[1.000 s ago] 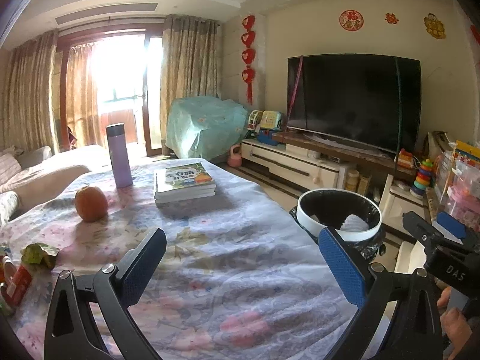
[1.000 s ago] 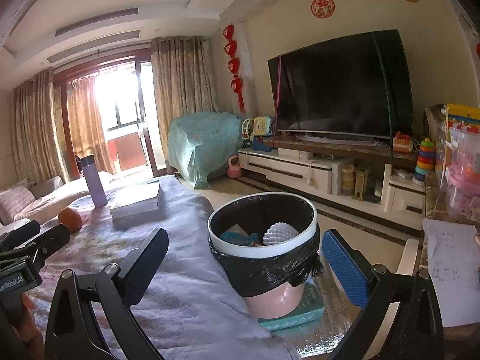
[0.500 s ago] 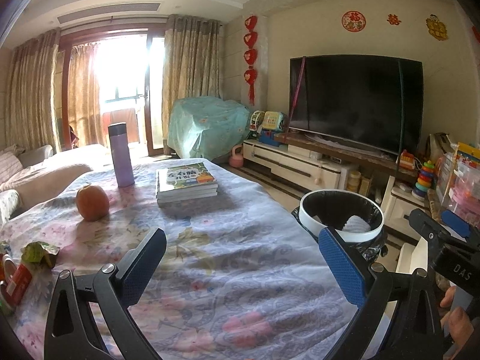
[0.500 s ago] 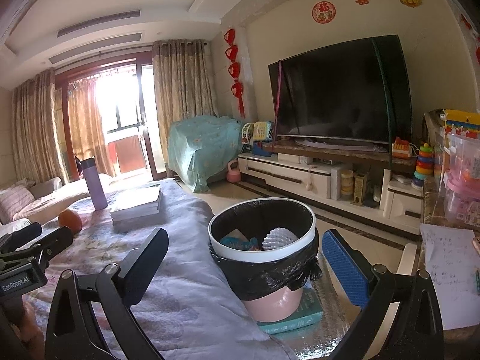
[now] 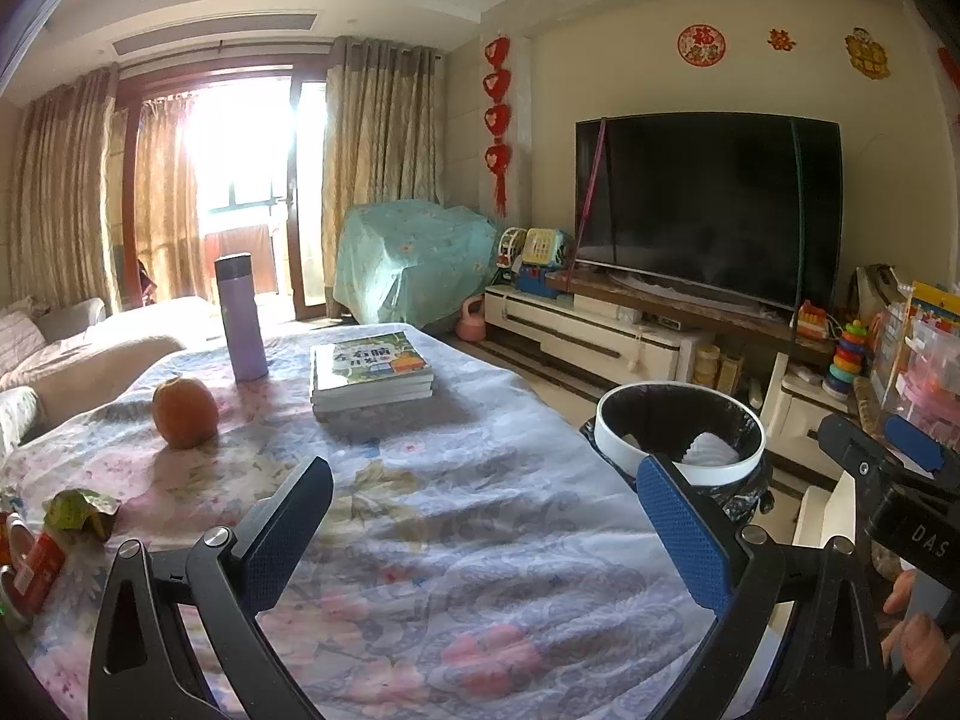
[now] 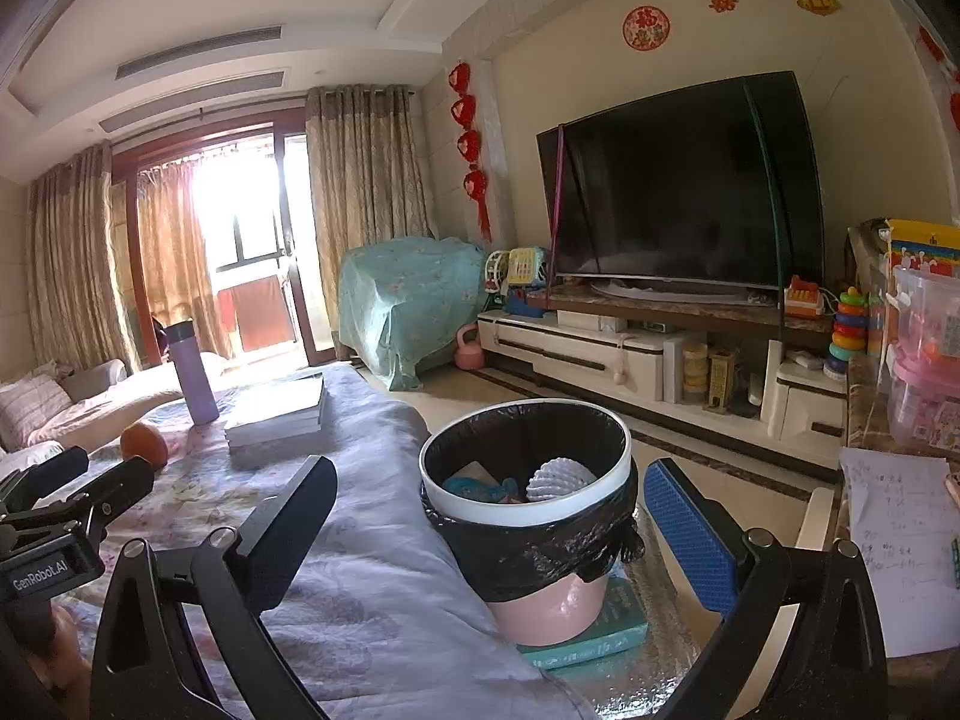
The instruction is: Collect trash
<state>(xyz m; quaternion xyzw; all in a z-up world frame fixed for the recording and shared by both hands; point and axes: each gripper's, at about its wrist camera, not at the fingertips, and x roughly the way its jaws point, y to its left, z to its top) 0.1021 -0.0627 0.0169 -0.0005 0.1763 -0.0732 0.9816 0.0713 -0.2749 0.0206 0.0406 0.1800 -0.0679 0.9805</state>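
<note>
Beside the bin (image 6: 525, 516), my right gripper (image 6: 489, 531) hangs wide open and empty. Left of the bin, my left gripper (image 5: 483, 531) gapes empty over the cloth (image 5: 456, 510), wrappers (image 5: 78, 513) far left.

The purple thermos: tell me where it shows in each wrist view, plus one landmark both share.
Left wrist: the purple thermos stands upright at upper left on the floral tablecloth, behind the orange and left of the stack of books.
Right wrist: the thermos stands far left at mid height, left of the books.
Shared landmark: the television.
</note>
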